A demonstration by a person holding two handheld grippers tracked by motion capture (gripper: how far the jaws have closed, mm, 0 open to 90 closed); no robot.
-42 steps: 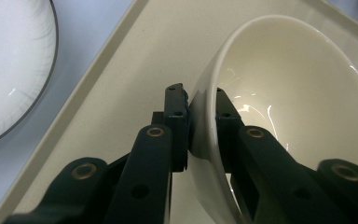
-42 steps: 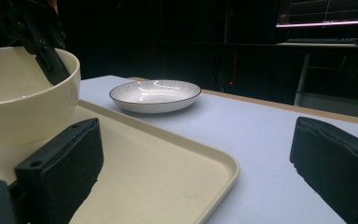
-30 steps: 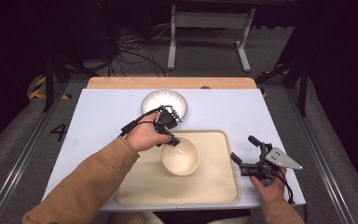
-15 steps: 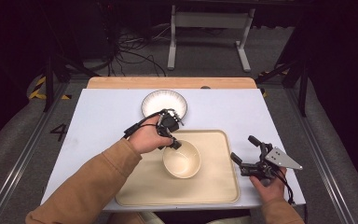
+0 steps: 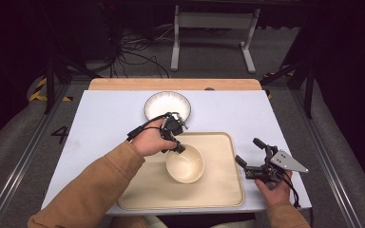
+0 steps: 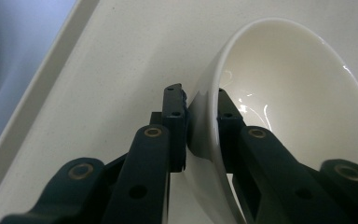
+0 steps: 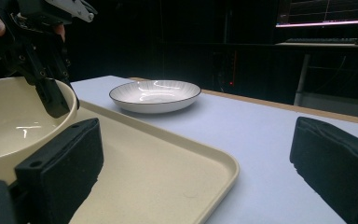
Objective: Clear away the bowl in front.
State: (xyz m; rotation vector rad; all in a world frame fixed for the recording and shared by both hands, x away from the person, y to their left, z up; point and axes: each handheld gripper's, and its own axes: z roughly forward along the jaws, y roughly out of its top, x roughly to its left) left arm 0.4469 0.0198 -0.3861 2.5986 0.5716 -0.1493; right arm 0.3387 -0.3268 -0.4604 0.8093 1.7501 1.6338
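A cream bowl (image 5: 185,164) sits on the beige tray (image 5: 218,190), left of its middle. My left gripper (image 5: 177,146) reaches down from the bowl's far-left side. In the left gripper view the bowl's rim (image 6: 205,93) stands between the two jaws, one pad on the outer wall and one inside, both touching it. These jaws have just been opening a little, with the rim still between them. My right gripper (image 5: 247,150) rests on the table just right of the tray, jaws wide open with nothing between them. It faces the bowl (image 7: 9,116) and the left gripper (image 7: 51,93).
A white plate with a dark rim (image 5: 167,105) lies on the pale table beyond the tray, also in the right gripper view as the plate (image 7: 154,95). The tray's raised edge (image 7: 214,168) runs between the right gripper and the bowl. A wooden strip borders the table's far edge.
The left hand and the bowl have shifted very slightly toward the near side of the tray. The right hand has kept still.
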